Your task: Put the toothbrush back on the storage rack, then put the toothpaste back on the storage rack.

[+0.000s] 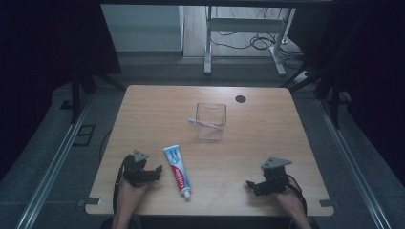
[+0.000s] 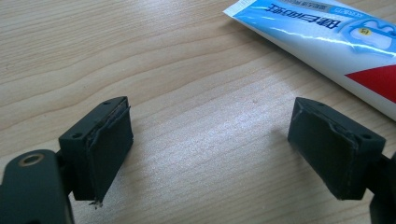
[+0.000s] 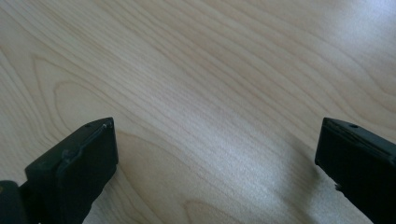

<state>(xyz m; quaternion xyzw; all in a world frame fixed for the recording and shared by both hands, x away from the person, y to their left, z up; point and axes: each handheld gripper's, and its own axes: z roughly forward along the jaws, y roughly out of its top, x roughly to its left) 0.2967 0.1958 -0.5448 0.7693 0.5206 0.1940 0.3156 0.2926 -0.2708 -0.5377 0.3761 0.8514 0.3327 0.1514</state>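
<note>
Both my grippers wait near the table's near edge, the toothpaste tube between them.

My left gripper [image 1: 154, 172] sits just left of the one toothpaste tube [image 1: 177, 170], jaws wide apart and empty; my right gripper [image 1: 252, 185] lies well to its right, also gaping and empty. Bare wood [image 1: 239, 152] surrounds the tube. Beyond it stands one clear cup [image 1: 211, 121] holding one toothbrush [image 1: 205, 123].
</note>
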